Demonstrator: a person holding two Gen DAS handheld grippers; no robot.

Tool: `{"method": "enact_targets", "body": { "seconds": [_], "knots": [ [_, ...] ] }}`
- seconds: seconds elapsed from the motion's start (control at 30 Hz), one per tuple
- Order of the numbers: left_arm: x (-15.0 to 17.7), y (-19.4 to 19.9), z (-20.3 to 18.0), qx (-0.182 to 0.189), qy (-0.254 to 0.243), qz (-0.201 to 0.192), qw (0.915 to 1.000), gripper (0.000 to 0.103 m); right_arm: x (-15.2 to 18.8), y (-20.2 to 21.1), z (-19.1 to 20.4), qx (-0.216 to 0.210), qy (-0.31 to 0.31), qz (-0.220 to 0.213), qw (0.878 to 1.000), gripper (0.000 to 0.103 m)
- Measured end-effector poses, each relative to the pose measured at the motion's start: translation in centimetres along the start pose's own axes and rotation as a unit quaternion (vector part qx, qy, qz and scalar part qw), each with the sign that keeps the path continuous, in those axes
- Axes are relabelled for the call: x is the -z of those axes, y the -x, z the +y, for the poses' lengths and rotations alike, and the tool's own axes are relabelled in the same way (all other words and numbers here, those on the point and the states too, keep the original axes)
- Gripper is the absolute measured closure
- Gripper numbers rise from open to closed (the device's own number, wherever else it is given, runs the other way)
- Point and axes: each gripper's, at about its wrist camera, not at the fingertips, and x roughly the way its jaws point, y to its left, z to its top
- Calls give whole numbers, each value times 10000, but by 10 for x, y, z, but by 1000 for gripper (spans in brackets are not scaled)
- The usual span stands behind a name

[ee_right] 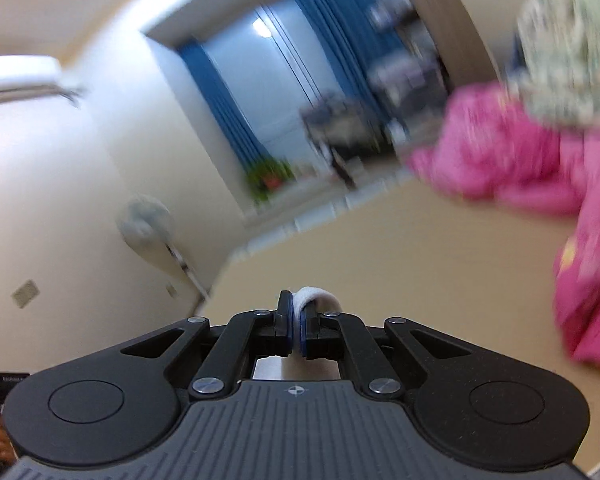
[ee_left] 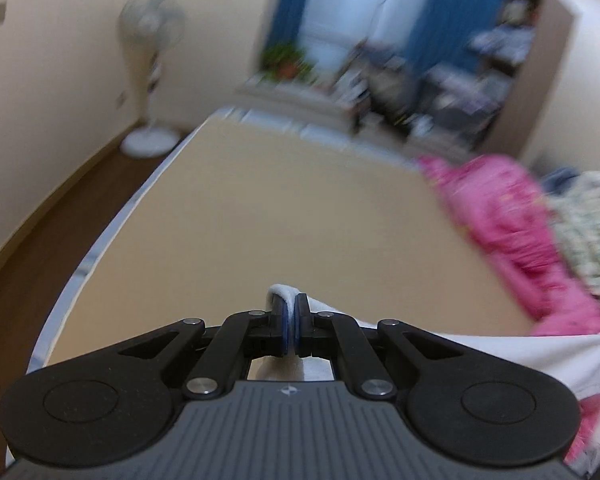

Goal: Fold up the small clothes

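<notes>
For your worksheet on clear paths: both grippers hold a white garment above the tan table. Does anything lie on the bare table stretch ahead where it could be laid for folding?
Nothing visible does. The left gripper and right gripper pinch the white garment; the tan table ahead is bare. The pink clothes lie off to the right.

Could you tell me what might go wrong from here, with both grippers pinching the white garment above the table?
1. The left gripper and right gripper each hold only a small bunched edge of the white garment; it could slip out.
2. The pink clothing lies close to the right; the hanging cloth might snag or drag it.
3. Both views are motion-blurred, so a fast move could lay the garment crooked on the table.
</notes>
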Motion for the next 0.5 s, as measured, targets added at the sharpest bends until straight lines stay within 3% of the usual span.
{"method": "enact_targets", "body": {
  "seconds": [0.07,0.13,0.3,0.4,0.5],
  "knots": [
    [-29,-35,-7,-222,128,195,9995,100,-15,-51,2,130,-234,-12,9996,101],
    [-65,-43,-10,-301,203,80,9993,100,-36,-69,17,50,-395,-224,9990,101],
    [-137,13,-23,40,457,-901,9949,100,-102,-47,60,-472,-107,-1207,9915,101],
    [-129,47,-22,247,414,-1248,9910,100,-103,-20,63,-651,56,-1409,9879,101],
    [-78,45,-24,-31,96,-1092,9940,100,-63,-10,43,-607,235,-1084,9920,100]
  ]
}}
